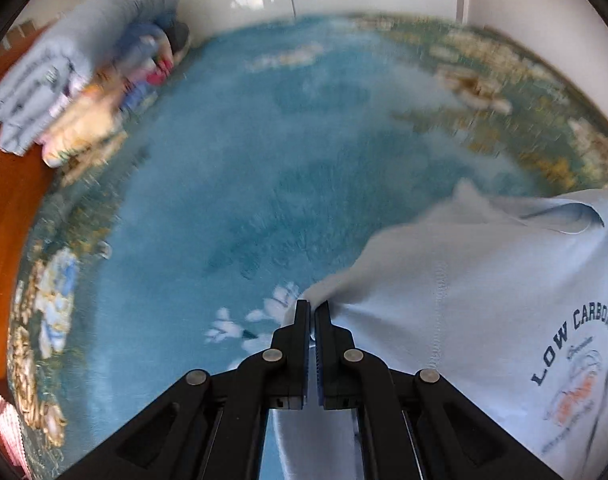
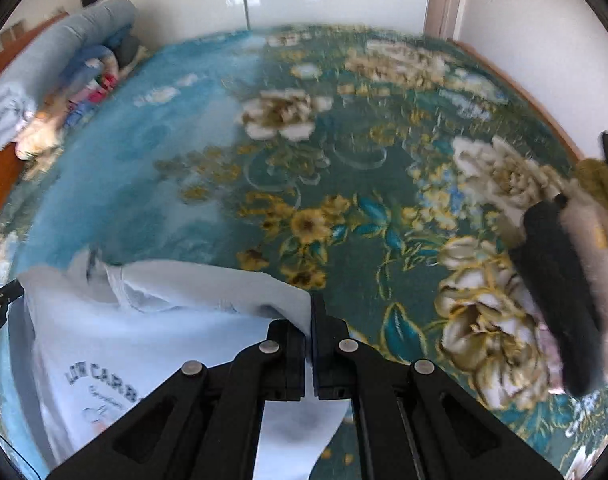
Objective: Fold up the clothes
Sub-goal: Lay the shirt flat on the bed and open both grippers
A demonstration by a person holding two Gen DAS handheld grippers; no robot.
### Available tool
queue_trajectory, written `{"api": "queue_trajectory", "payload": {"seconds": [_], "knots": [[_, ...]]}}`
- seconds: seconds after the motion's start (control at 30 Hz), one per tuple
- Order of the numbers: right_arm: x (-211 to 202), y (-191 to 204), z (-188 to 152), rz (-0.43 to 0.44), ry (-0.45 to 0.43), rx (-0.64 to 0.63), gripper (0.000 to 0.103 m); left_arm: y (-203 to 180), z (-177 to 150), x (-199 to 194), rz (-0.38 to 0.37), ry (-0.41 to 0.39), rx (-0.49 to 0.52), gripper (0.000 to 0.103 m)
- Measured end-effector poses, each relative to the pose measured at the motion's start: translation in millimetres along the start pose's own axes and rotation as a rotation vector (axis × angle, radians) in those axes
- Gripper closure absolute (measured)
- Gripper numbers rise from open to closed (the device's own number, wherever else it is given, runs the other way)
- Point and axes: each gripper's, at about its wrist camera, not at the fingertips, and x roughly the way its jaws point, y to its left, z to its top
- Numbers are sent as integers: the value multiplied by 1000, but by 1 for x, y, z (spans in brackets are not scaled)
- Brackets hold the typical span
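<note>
So the pale blue "LOW CARBON" T-shirt was stretched between both claws above the blue floral rug. The left gripper was pinching one corner of the fabric, and the right gripper was clamped on the opposite one. A stack of folded clothes sat at the rug's far left edge, and a dark and beige folded pile lay off to the right.
</note>
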Motion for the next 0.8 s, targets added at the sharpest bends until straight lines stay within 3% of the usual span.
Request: {"api": "queue_trajectory", "payload": {"seconds": [0.17, 0.3, 0.33, 0.37, 0.43, 0.47, 0.53, 0.63, 0.8], "knots": [[41, 0, -3, -24, 92, 14, 101, -10, 2, 31, -18, 82, 8, 99], [47, 3, -3, -37, 120, -7, 101, -1, -3, 19, -109, 112, -47, 96], [44, 4, -3, -32, 114, -12, 94, 5, -6, 10, -142, 114, -65, 92], [36, 4, -3, -24, 97, -16, 68, 10, -10, 2, -174, 117, -84, 89], [17, 3, -5, 2, 52, -13, 36, 22, -18, -17, -234, 115, -120, 75], [4, 2, -8, 21, 27, -8, 36, 31, -25, -29, -252, 98, -138, 69], [-31, -2, -20, 71, -23, 6, 36, 42, -48, -56, -287, 64, -172, 45], [-67, -8, -49, 131, -51, 27, 36, 49, -89, -75, -334, 84, -179, 43], [-114, -21, -112, 160, -44, 83, 36, 39, -144, -60, -374, 261, -159, 43]]}}
